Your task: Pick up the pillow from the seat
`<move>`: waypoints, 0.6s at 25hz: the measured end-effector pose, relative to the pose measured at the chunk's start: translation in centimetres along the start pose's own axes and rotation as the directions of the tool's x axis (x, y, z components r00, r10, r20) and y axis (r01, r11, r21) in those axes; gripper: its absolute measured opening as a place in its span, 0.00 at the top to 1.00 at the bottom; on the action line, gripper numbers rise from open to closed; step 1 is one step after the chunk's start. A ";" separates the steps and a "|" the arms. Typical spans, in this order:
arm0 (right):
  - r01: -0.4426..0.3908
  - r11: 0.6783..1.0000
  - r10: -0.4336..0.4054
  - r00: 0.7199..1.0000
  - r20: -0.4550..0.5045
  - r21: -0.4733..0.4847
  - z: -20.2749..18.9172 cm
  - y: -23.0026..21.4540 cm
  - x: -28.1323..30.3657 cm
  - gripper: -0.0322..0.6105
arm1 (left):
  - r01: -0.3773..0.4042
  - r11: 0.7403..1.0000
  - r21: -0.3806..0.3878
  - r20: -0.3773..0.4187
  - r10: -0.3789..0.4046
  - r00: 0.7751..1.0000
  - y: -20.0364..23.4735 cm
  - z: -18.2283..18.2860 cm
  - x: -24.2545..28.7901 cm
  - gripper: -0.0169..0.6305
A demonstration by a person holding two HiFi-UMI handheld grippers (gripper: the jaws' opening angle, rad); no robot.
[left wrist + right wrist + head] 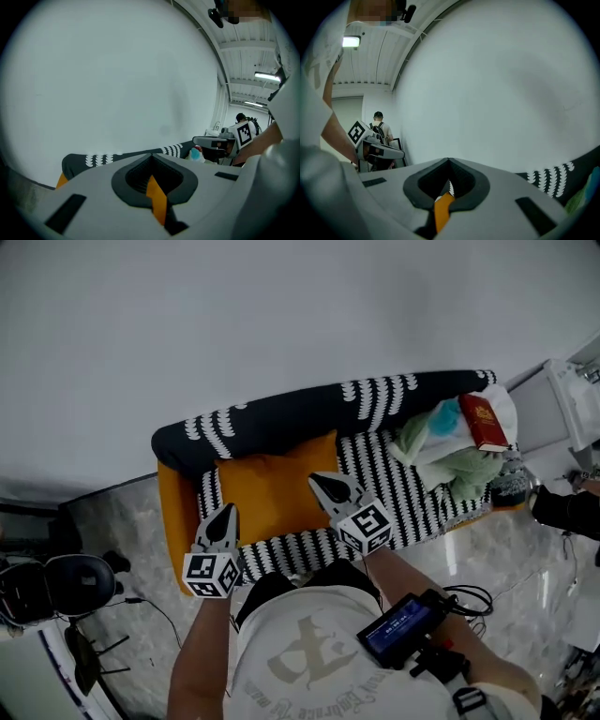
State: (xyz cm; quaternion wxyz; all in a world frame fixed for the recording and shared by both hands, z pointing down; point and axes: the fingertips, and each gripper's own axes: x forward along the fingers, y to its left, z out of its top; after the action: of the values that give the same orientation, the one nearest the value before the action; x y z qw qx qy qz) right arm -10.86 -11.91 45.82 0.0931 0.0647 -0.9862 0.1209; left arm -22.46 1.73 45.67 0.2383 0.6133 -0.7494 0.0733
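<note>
An orange pillow point(274, 486) leans against the backrest at the left end of a black-and-white patterned sofa point(394, 476). My left gripper point(223, 512) is shut and empty, its tip over the pillow's lower left corner. My right gripper point(322, 483) is also shut and empty, pointing at the pillow's right edge. In the left gripper view the closed jaws fill the lower picture, with the sofa's backrest point(117, 158) beyond them. The right gripper view shows closed jaws, the white wall and a bit of the backrest point(555, 180).
At the sofa's right end lies a heap of green and blue cloth point(448, 456) with a red book point(484, 421) on top. A white wall point(281, 315) rises behind the sofa. Black gear and cables point(66, 582) lie on the marble floor at the left.
</note>
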 end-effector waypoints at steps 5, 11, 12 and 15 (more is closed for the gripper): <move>0.023 1.000 -0.023 0.999 -0.035 0.008 -1.7 -2.1 1.4 0.93 | -0.045 0.998 -0.033 -0.029 0.044 0.999 2.8 -1.5 1.2 0.96; 0.079 0.997 -0.078 0.994 -0.075 0.009 -3.7 -3.9 2.7 0.93 | -0.035 0.998 -0.050 -0.057 0.032 0.998 5.4 -3.4 2.9 0.96; 0.097 0.995 -0.095 0.992 -0.085 0.011 -4.2 -4.3 2.7 0.93 | -0.031 0.998 -0.051 -0.067 0.028 0.997 5.8 -3.9 3.2 0.96; 0.158 0.987 -0.155 0.981 -0.118 0.019 -5.8 -5.3 2.6 0.93 | -0.011 0.999 -0.052 -0.098 0.005 0.995 7.0 -5.3 4.5 0.96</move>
State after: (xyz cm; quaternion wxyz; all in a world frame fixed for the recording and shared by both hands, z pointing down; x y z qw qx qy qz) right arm -11.66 -15.85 53.10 0.1585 0.1363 -0.9691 0.1308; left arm -28.36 1.55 53.61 0.2904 0.5995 -0.7411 0.0842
